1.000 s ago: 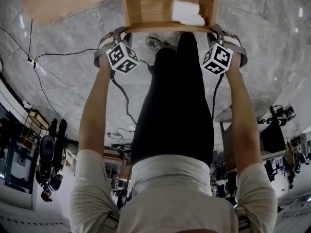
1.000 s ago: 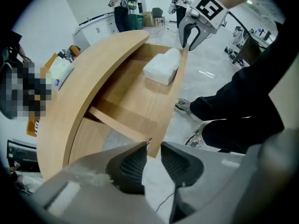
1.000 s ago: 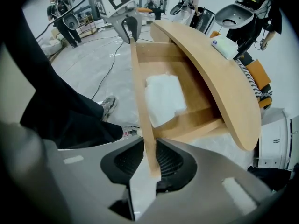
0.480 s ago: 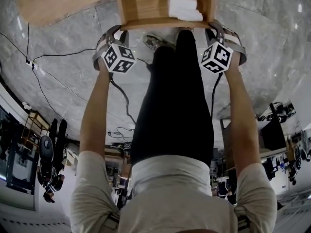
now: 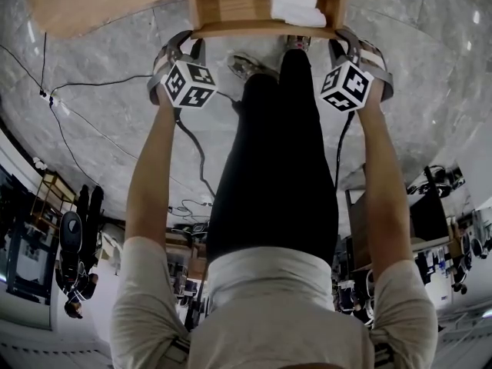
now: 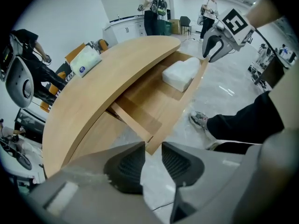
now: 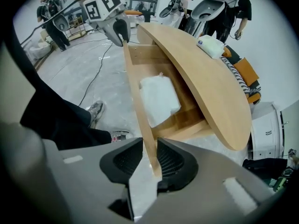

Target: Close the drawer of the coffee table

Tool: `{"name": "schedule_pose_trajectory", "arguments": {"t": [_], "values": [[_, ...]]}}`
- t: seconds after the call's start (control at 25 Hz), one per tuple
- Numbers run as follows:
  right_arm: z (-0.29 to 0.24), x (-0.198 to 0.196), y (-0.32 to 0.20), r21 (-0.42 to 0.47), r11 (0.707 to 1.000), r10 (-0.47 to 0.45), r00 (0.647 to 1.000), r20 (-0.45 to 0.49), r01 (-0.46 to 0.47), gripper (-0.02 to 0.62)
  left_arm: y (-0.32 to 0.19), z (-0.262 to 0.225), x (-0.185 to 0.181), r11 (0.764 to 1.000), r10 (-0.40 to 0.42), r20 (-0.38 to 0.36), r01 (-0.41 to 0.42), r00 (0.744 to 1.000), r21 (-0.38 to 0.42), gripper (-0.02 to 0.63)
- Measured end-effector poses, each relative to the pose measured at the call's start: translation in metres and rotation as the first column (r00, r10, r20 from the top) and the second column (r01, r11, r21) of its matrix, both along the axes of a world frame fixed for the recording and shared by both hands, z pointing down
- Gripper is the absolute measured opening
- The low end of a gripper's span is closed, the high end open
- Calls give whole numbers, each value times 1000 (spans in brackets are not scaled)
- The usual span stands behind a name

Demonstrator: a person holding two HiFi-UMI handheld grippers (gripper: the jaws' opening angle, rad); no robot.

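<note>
The right tongs [image 7: 150, 147] have their jaws closed on the front board of the drawer [image 7: 134, 78]. The board's near end runs straight down between the two ribbed pads and fills the gap. The left tongs [image 6: 151, 154] sit at the opposite end of that board. Their jaws are drawn in to a narrow slot, and the board's corner stands in the mouth of it, so they appear to pinch only that corner. The person therefore holds the drawer front at both ends, one pair of tongs per end.

Just beyond the right tongs, inside the drawer, a soft white pack [image 7: 159, 99] lies against the far side. Its whole top is exposed, with nothing covering it. Past the pack, the curved wooden top of the counter [image 7: 205, 78] overhangs only the back part of the drawer. A second white pack [image 7: 210, 45] rests on that top, well away from both tongs. Below the tongs are the person's dark trouser legs and a shoe [image 6: 201, 121] on the marble floor.

As for progress, the grip looks set but the closing itself is not finished. The drawer stands well out from under the counter, and it has to be pushed in until its front board meets the frame.
</note>
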State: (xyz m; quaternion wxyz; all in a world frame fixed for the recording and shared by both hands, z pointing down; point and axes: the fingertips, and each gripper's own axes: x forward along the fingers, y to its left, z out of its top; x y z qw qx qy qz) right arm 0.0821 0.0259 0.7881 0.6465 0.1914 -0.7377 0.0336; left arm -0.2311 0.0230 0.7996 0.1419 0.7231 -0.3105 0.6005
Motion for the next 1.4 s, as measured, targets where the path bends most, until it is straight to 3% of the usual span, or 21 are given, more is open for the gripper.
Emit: {"name": "schedule_pose_trajectory", "arguments": {"t": [0.36, 0.64, 0.8, 1.08, 1.4], "values": [[3, -2, -13, 44, 995, 85, 996, 23, -86, 120, -7, 4, -4, 998, -58, -17, 58, 998, 15, 133], [2, 9, -23, 83, 957, 272, 960, 70, -277, 207, -7, 7, -3, 974, -225, -53, 225, 973, 0, 138], [4, 7, -26, 96, 959, 263, 963, 61, -268, 209, -9, 9, -6, 963, -269, -52, 270, 962, 5, 138], [0, 5, -28, 119, 959, 249, 965, 78, -257, 160, -16, 4, -5, 960, -276, -53, 278, 960, 24, 138], [1, 5, -50, 148, 955, 245, 965, 89, -256, 156, -38, 4, -6, 947, -315, -52, 317, 948, 49, 138]]}}
